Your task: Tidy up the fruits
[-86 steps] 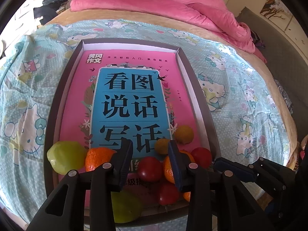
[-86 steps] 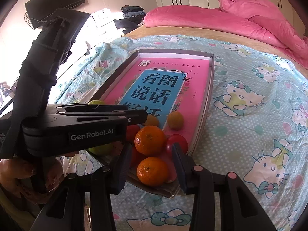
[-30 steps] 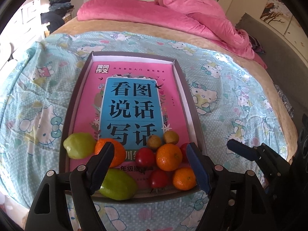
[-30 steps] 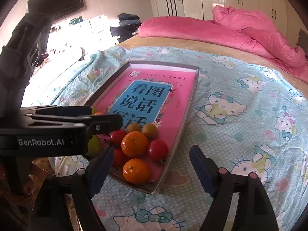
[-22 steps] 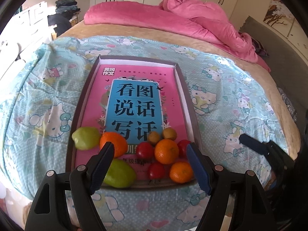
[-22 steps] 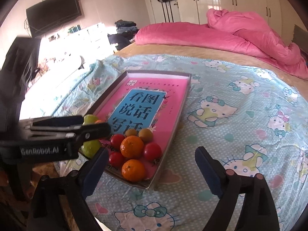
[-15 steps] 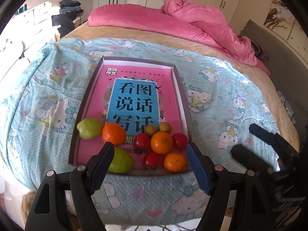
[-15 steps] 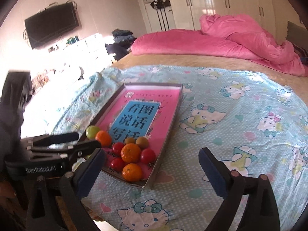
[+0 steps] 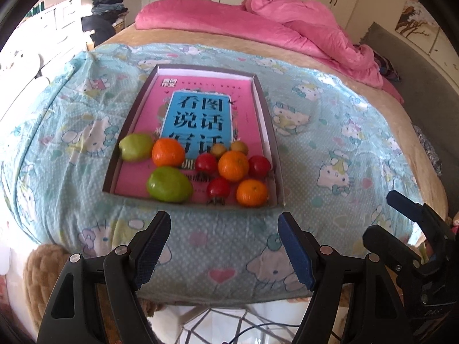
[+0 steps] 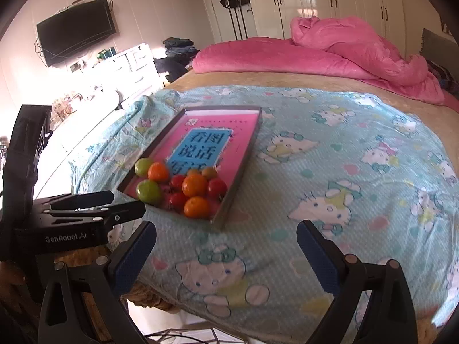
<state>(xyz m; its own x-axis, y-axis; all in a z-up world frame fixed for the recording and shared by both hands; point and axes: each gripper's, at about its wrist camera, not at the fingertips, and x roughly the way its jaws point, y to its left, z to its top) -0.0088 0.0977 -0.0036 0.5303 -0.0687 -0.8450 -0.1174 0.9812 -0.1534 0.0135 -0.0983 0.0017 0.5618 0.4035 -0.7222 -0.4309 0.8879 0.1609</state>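
A shallow grey tray [image 9: 265, 123] with a pink book cover as its floor lies on the bed. At its near end sit two green fruits [image 9: 169, 185], three oranges [image 9: 233, 165], red tomatoes [image 9: 218, 187] and two small yellow-brown fruits [image 9: 218, 149]. The tray [image 10: 249, 149] and the fruit cluster [image 10: 195, 185] also show in the right wrist view. My left gripper [image 9: 223, 246] is open and empty, hovering off the bed's near edge. My right gripper [image 10: 226, 249] is open and empty, also short of the tray. The left gripper [image 10: 97, 203] shows in the right wrist view at left.
A light blue cartoon-cat sheet [image 9: 330, 149] covers the bed. A pink duvet [image 9: 287, 25] is heaped at the far end. A TV [image 10: 76, 35] and white drawers [image 10: 129, 66] stand left. A wire stand [image 9: 218, 326] and floor lie below the bed edge.
Both grippers have opened wide and pulled back and up from the tray, off the bed's near edge. The fruits stay grouped at the tray's near end.
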